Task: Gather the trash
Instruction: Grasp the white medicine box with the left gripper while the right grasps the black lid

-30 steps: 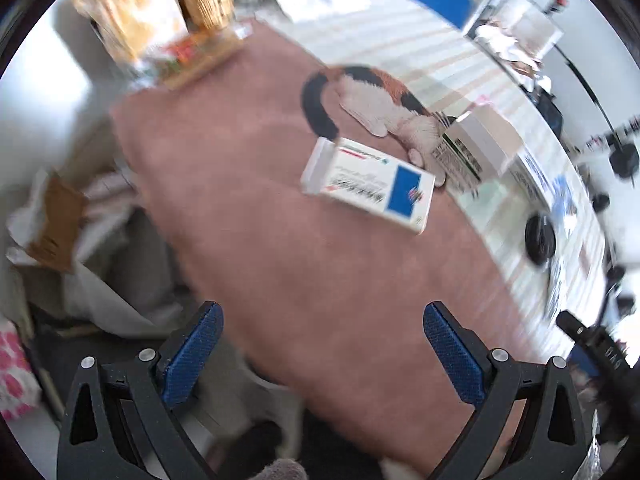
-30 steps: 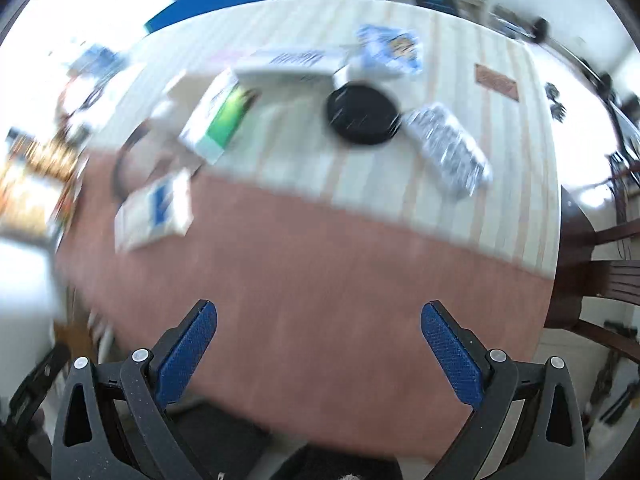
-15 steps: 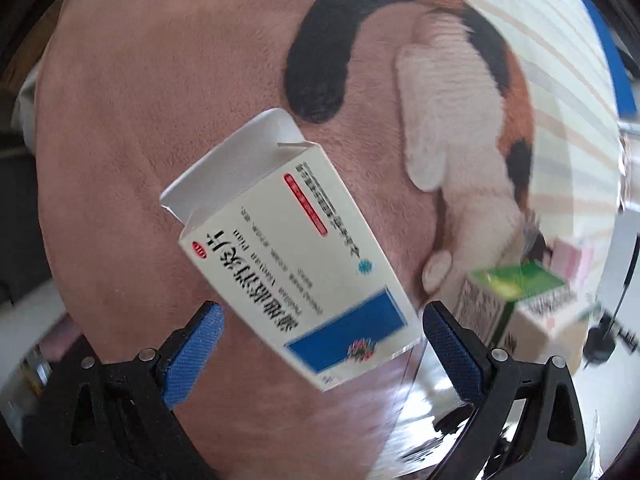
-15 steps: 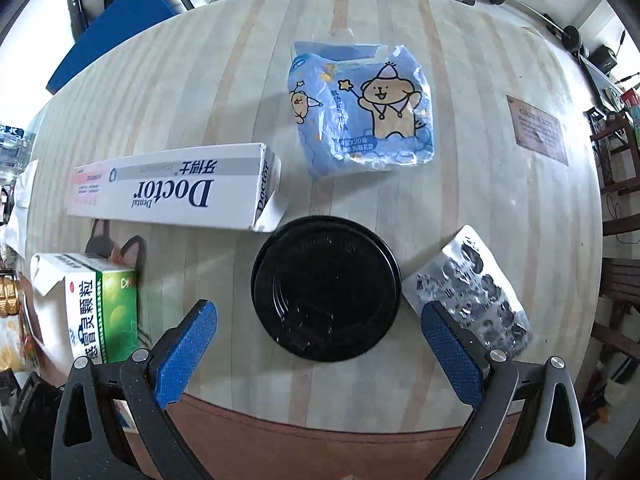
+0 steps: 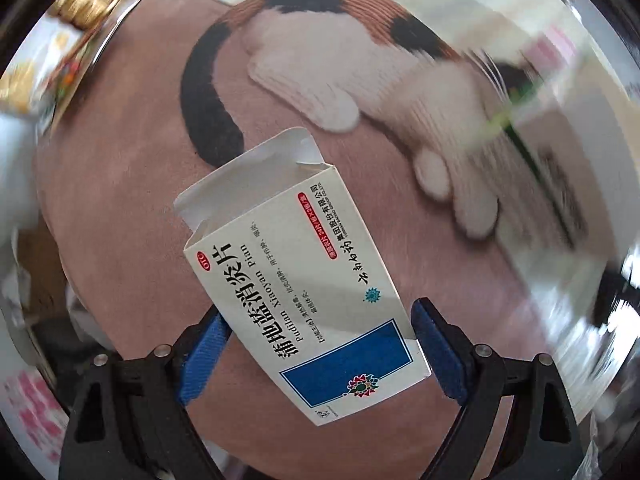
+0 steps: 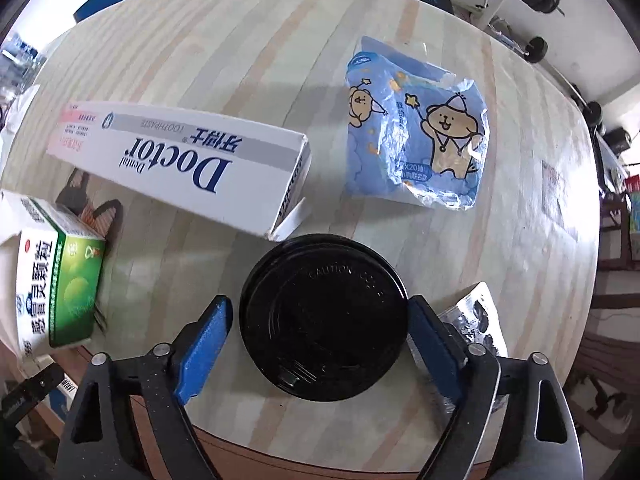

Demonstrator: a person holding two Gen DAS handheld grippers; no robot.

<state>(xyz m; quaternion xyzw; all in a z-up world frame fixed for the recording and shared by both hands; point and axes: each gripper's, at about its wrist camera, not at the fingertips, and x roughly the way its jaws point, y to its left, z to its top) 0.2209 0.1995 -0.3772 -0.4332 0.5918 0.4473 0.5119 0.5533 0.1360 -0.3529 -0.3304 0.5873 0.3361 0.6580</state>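
Flanking one box (image 5: 304, 280), one lid (image 6: 324, 320)

Toothpaste box (image 6: 180, 160) just beside black lid (image 6: 324, 320)

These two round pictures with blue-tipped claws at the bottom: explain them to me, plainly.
Each picture comes from a camera on a hand-held tool that a person carries, one per hand, looking down along its two blue-padded fingers.

Left view: the left tool has just been closing around a white medicine box with an open flap, lying on a pink mat with a cat picture. The pads touch its sides.

Right view: the right tool, likewise closing, straddles a black cup lid on the striped table. Nearby lie a toothpaste box, a blue wrapper, a green box and a blister pack.
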